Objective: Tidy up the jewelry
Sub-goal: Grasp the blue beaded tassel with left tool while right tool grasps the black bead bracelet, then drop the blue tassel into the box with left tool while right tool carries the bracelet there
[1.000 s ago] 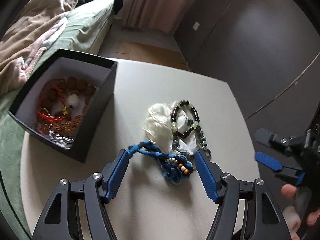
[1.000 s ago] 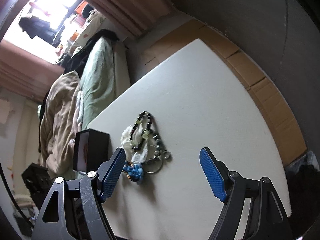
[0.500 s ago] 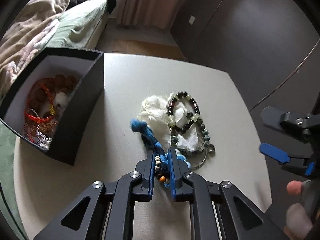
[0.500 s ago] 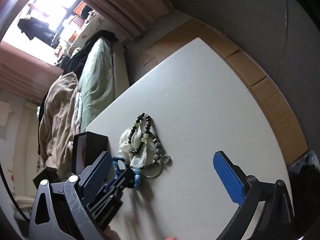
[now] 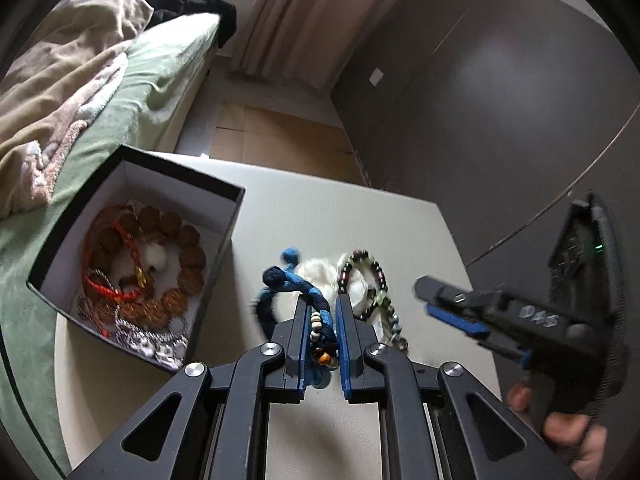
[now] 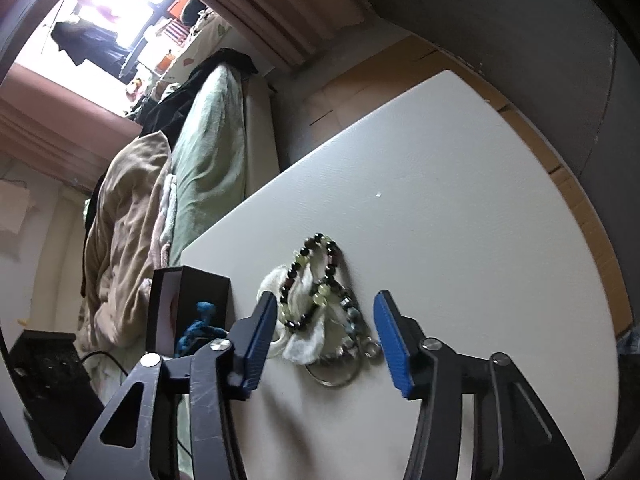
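Note:
My left gripper (image 5: 322,320) is shut on a blue braided cord bracelet (image 5: 298,286) with small beads and holds it lifted above the white table (image 5: 352,216); the cord also shows in the right wrist view (image 6: 198,328). A dark and green beaded bracelet (image 6: 316,280) lies on a white cloth (image 6: 304,340) with a metal ring (image 6: 332,376). The black jewelry box (image 5: 224,240), open, holds red cord and brown beads (image 5: 160,264). My right gripper (image 6: 326,340) is open, just before the beaded pile; it shows in the left wrist view (image 5: 456,316).
A bed with green sheet (image 5: 132,92) and beige blanket (image 5: 52,76) lies beyond the table's left edge. Dark wall (image 5: 500,100) stands to the right. The table's far part (image 6: 460,184) is bare white surface.
My left gripper closed on the blue cord bracelet and lifted it off the table toward the box. My right gripper moved in toward the beaded pile, narrowing somewhat but still open.

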A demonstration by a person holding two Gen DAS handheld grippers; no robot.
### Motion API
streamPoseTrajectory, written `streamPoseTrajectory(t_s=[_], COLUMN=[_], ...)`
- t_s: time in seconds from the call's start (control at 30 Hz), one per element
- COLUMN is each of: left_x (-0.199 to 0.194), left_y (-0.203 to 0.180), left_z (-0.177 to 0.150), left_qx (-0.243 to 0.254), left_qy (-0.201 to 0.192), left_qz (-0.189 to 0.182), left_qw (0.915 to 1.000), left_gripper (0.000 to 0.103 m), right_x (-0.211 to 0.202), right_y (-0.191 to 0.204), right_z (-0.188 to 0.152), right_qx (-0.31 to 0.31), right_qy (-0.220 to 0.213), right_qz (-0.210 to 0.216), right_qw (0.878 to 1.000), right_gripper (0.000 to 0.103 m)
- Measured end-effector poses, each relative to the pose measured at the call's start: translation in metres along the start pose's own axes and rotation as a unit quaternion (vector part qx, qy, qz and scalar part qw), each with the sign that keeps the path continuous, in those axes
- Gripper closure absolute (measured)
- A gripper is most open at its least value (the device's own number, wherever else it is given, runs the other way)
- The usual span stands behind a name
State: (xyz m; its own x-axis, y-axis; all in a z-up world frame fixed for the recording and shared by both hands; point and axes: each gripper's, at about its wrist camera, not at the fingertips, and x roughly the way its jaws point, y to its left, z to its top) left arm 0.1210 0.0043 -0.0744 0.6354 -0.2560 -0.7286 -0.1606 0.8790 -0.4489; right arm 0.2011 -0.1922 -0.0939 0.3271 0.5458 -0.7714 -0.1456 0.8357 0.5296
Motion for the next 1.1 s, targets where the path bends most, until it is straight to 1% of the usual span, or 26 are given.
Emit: streamPoseTrajectory(t_s=[0.1,0.27,0.37,0.47,0.5,0.53,0.57,0.6,0.67,0.8,0.97,1.1], left_x=[-0.005,-0.01,-0.011,-0.014,-0.017,-0.02,-0.025,-0.029,-0.039,-0.054,-0.062,-0.059], left_y=[0.005,0.016,0.023,0.034,0.036,0.039,0.042,0.044,0.05,0.069,0.09,0.095], left_z=[0.008,0.019,0.025,0.03,0.031,0.032,0.034,0.035,0.037,0.039,0.04,0.039], left_qx=[-0.007,-0.017,-0.025,-0.042,-0.044,-0.046,-0.049,-0.05,-0.053,-0.075,-0.103,-0.113], left_qy=[-0.006,-0.015,-0.018,-0.018,-0.021,-0.026,-0.033,-0.038,-0.049,-0.06,-0.066,-0.059], left_qz=[-0.012,-0.024,-0.031,-0.049,-0.052,-0.054,-0.056,-0.057,-0.057,-0.046,-0.038,-0.023], left_qw=[0.9999,0.9994,0.9991,0.9978,0.9974,0.9971,0.9967,0.9964,0.9958,0.9943,0.9917,0.9916], left_gripper=[0.091,0.091,0.091,0.091,0.091,0.091,0.091,0.091,0.091,0.091,0.091,0.091], right_x=[0.013,0.03,0.038,0.046,0.046,0.047,0.047,0.049,0.048,0.035,0.012,-0.004], right_y=[0.003,0.006,0.012,0.014,0.016,0.018,0.019,0.019,0.016,0.025,0.041,0.059], right_z=[0.003,0.01,0.013,0.012,0.011,0.011,0.011,0.011,0.009,0.007,0.003,-0.003], right_qx=[-0.005,-0.012,-0.027,-0.031,-0.036,-0.04,-0.043,-0.041,-0.029,-0.038,-0.046,-0.07], right_qy=[0.007,0.013,0.015,0.022,0.015,0.014,0.013,0.016,0.013,-0.011,-0.038,-0.061], right_qz=[-0.005,-0.019,-0.033,-0.041,-0.047,-0.057,-0.065,-0.067,-0.06,-0.046,0.001,0.029], right_qw=[1.0,1.0,0.999,0.998,0.998,0.998,0.997,0.997,0.998,0.998,0.998,0.995], right_gripper=[0.067,0.068,0.068,0.068,0.07,0.072,0.084,0.093,0.093,0.093,0.093,0.093])
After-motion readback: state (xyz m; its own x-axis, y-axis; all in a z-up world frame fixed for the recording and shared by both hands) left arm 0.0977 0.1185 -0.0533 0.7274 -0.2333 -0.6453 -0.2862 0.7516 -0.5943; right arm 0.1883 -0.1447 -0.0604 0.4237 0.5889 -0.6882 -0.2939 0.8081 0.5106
